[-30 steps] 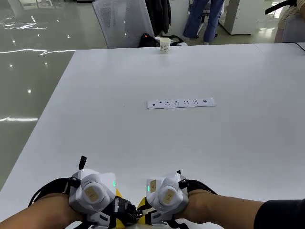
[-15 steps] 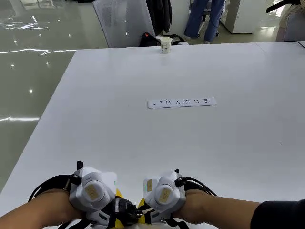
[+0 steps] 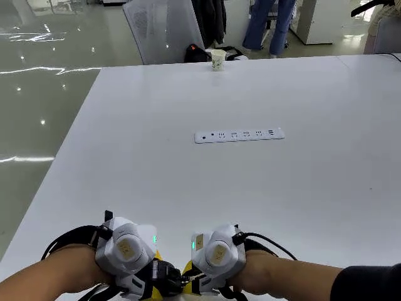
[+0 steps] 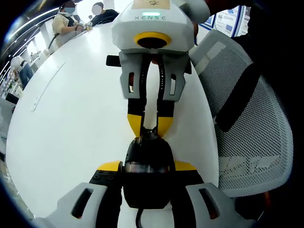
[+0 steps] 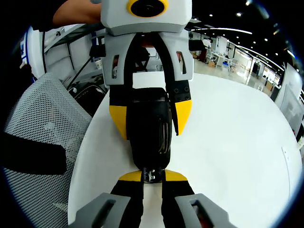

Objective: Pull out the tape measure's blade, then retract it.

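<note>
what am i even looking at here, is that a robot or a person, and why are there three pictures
It is a person, not a robot. The person carries two pairs of tongs with yellow tips, each with its own camera. The wide picture comes from a camera in a headset, looking down at a white table. The two round pictures come from the cameras on the tongs. On the table are a power strip and, at the far edge, a paper cup. The left tongs are closed on a black tape measure. The right tongs face them and pinch the metal end of its blade, which is hardly pulled out.
</note>
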Demonstrator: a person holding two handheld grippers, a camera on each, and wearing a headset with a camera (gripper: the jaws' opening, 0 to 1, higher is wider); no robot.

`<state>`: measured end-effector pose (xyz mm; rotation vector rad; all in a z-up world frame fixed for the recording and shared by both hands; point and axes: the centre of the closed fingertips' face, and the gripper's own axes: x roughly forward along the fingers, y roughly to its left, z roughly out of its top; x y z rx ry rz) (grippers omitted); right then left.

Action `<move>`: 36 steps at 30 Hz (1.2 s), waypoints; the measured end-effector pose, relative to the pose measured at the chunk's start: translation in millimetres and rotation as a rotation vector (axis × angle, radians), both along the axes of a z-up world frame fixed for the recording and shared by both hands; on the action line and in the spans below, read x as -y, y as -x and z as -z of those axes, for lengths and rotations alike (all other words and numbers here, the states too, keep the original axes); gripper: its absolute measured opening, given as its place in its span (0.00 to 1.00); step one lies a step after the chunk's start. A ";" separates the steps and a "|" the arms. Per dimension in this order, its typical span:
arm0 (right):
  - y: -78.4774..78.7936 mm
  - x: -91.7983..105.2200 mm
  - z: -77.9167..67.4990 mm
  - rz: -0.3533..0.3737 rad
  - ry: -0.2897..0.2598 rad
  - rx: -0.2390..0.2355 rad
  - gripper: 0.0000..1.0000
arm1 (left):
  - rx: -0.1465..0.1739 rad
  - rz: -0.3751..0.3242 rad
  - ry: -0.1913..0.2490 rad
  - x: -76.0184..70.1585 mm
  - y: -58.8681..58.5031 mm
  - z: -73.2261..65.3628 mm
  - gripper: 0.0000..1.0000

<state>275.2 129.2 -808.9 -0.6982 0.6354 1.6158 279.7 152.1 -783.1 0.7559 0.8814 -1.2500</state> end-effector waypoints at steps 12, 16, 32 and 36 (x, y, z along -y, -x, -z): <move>-0.1 2.1 0.1 -0.005 0.006 0.006 0.10 | 0.008 -0.006 -0.003 0.6 -1.3 0.7 0.33; -0.4 5.7 -0.1 -0.002 0.014 0.009 0.10 | 0.010 -0.008 -0.004 0.4 -1.4 0.7 0.33; -1.6 19.4 0.0 0.000 0.035 0.011 0.10 | 0.007 -0.018 -0.008 0.5 -1.2 0.2 0.33; -2.2 22.2 -0.5 0.006 0.038 0.004 0.10 | 0.005 -0.018 -0.006 0.8 -1.3 -0.1 0.33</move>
